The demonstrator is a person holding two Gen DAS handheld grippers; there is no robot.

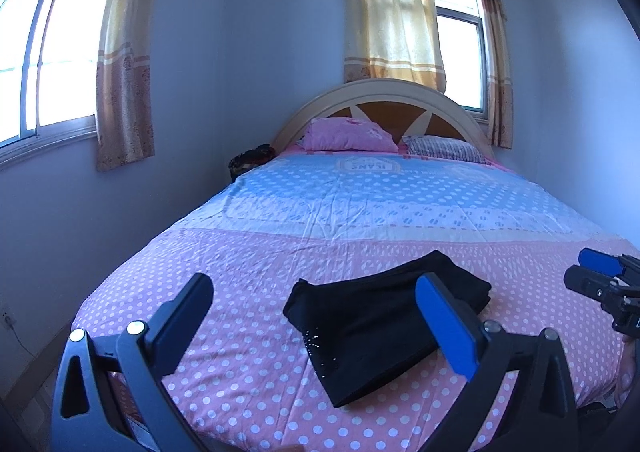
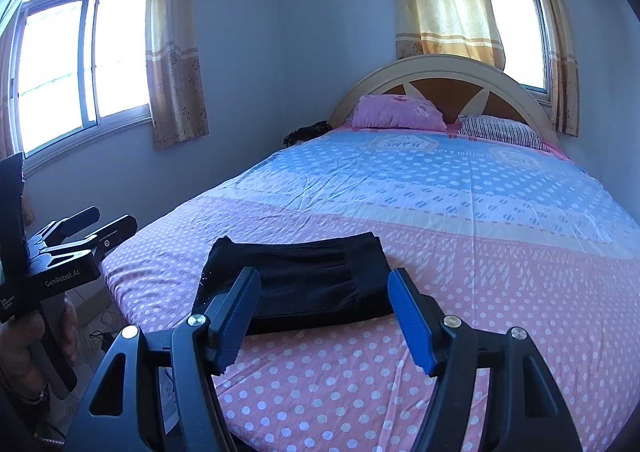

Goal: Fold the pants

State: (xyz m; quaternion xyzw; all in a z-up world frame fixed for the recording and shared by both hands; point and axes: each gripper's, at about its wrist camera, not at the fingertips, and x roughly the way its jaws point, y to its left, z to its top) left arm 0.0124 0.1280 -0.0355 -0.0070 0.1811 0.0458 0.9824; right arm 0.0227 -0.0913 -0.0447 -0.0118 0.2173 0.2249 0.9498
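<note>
folded black fabric pants (image 2: pixel 296 284) lay crosswise near bed's foot | left gripper (image 1: pixel 316 300) spread, empty | right gripper (image 2: pixel 324 292) spread, empty

The pants (image 1: pixel 384 324) lie folded on the bed (image 1: pixel 360 212), near its foot edge, well apart from the two pillows (image 1: pixel 348 134) that sit side by side at the far end against the headboard (image 1: pixel 384 100). A window (image 1: pixel 460 52) stands behind the headboard, and another window (image 1: pixel 48 52) is in the wall to the left of the bed. The left hand-held gripper (image 1: pixel 316 304) hangs before the pants at the foot of the bed, and the right hand-held gripper (image 2: pixel 324 292) hangs beside it on the right, both apart from the cloth.
</note>
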